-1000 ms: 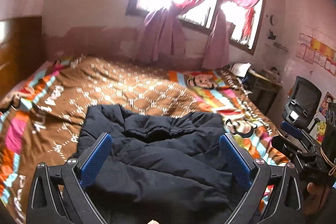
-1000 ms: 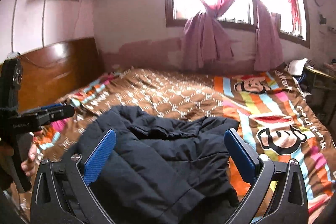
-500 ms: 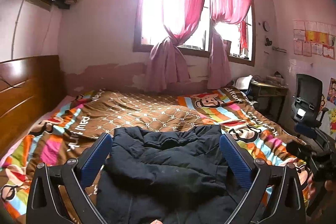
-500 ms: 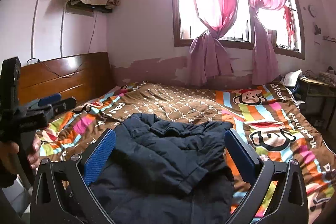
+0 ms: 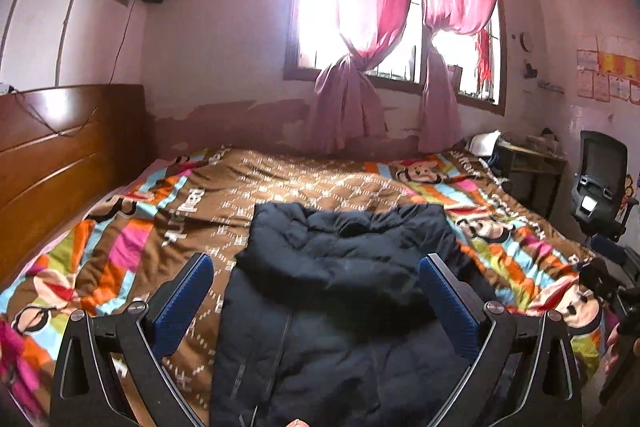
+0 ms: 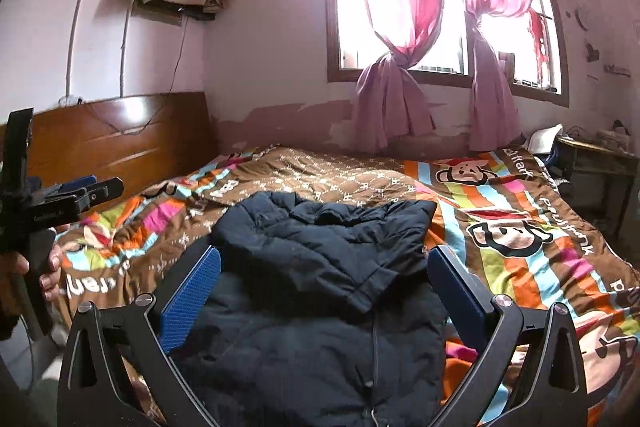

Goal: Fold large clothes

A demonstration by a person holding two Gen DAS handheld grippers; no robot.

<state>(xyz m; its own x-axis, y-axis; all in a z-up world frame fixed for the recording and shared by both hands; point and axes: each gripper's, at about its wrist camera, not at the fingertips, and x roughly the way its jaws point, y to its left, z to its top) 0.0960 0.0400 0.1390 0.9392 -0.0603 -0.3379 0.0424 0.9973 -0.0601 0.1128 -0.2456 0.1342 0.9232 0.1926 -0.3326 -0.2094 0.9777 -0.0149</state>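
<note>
both the left claw [image 5: 316, 293] and right claw [image 6: 324, 287] hang spread and empty above the dark jacket [image 6: 320, 267] lying near the bed's [image 6: 520, 227] front edge.

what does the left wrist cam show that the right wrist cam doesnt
Only the left wrist view shows the black office chair by the right wall and the papers pinned to that wall.

Only the right wrist view shows the left tool from the side, gripped by the person's hand, in front of the headboard.

Both show the dark puffer jacket lying on the patterned bedspread, the pink curtains, and their own open tool with blue pads framing the jacket.
</note>
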